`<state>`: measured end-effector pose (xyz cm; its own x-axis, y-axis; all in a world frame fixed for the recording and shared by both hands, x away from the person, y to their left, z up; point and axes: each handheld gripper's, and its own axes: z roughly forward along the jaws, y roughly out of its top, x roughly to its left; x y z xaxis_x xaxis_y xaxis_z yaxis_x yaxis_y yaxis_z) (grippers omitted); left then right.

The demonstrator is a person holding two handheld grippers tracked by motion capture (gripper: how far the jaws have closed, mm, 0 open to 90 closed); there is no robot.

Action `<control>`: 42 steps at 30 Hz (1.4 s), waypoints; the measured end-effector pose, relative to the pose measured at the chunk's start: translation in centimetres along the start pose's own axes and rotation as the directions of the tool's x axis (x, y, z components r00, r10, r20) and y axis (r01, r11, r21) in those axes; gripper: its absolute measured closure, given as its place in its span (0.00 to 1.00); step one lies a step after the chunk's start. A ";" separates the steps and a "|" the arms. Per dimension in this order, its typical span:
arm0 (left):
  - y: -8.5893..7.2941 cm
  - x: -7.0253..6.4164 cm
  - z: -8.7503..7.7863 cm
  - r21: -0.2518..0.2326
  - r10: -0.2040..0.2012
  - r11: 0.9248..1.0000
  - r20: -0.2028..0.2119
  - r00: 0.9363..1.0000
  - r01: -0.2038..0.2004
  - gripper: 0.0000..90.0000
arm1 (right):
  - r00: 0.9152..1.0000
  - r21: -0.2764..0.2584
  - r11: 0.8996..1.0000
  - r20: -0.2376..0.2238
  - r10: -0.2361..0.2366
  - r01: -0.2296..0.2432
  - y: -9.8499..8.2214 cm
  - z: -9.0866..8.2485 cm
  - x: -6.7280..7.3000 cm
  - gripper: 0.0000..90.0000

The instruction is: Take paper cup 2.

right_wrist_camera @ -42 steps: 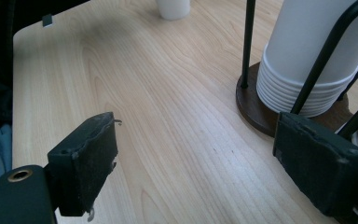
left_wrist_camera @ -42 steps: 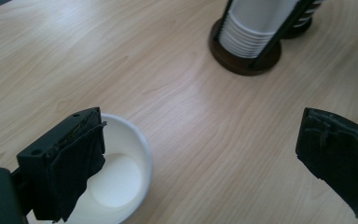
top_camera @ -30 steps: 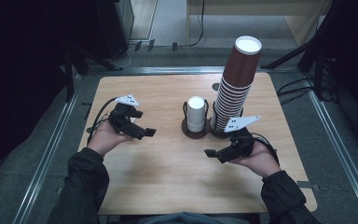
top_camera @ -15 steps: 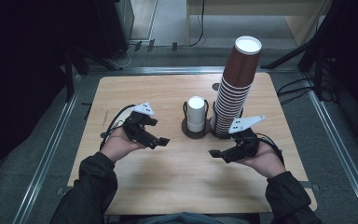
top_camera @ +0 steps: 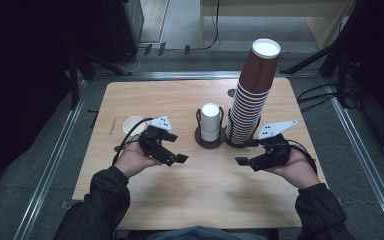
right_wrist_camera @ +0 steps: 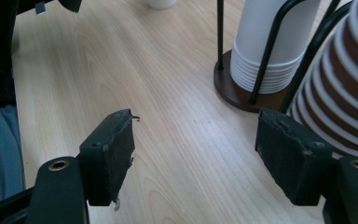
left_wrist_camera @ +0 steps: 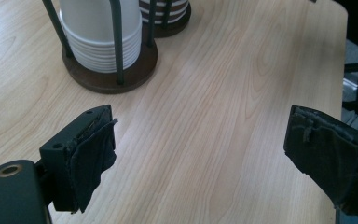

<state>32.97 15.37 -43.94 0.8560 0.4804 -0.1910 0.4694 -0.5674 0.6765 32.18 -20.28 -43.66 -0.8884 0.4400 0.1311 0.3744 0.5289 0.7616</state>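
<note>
While both claws hung just above the bench [top_camera: 190, 200], neither held anything. The left claw [top_camera: 180, 159], at centre left of the high view, had just been closing, yet its jaws stood well apart in the left gripper view with bare wood between them. The right claw [top_camera: 241, 161], at centre right, had likewise been closing and remained wide, nothing between its pads [right_wrist_camera: 114, 158].

The stack of white cups [top_camera: 210, 122] stood upright in a wire holder [top_camera: 211, 140] at the middle of the high view, just ahead of both claws. The tall stack of brown cups [top_camera: 252, 95] rose in a second holder touching its right side. A single white cup [top_camera: 132, 125] stood apart at the left, behind the left hand [top_camera: 135, 159].

Judged from appearance, the cups were thin paper: light, easily crushed, and nested tightly enough to drag neighbours along. A gentle grip across the wall of the topmost white cup, near its closed upper end and above the wire uprights, appeared soundest, while the holder's base was steadied by the other claw.
</note>
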 end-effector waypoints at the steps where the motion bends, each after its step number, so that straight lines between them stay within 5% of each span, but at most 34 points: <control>1: 0.0 0.0 0.0 0.005 0.002 1.000 -0.006 1.000 -0.002 0.10 | 1.000 -0.001 1.000 0.005 0.001 -0.001 0.2 -0.3 0.0 0.31; 24: 0.3 -0.7 -0.1 0.021 0.008 1.000 0.007 1.000 -0.009 0.10 | 0.994 -0.055 0.998 0.104 -0.014 0.020 5.5 -10.3 -2.8 0.29; 37: 0.6 -1.3 0.4 0.045 0.040 0.998 0.040 0.998 -0.042 0.10 | 0.984 -0.069 0.997 0.177 -0.026 0.039 10.6 -13.8 -5.0 0.24; 42: 0.6 -1.3 0.4 0.051 0.044 0.998 0.044 0.998 -0.046 0.10 | 0.986 -0.103 0.994 0.168 -0.011 0.029 12.5 -14.7 -5.8 0.23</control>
<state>32.24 14.17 -43.54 0.8844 0.4250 -0.1927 0.4402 -0.6225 0.6471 38.08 -26.87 -25.60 -0.8353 0.5496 0.0144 0.3193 0.4636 0.8265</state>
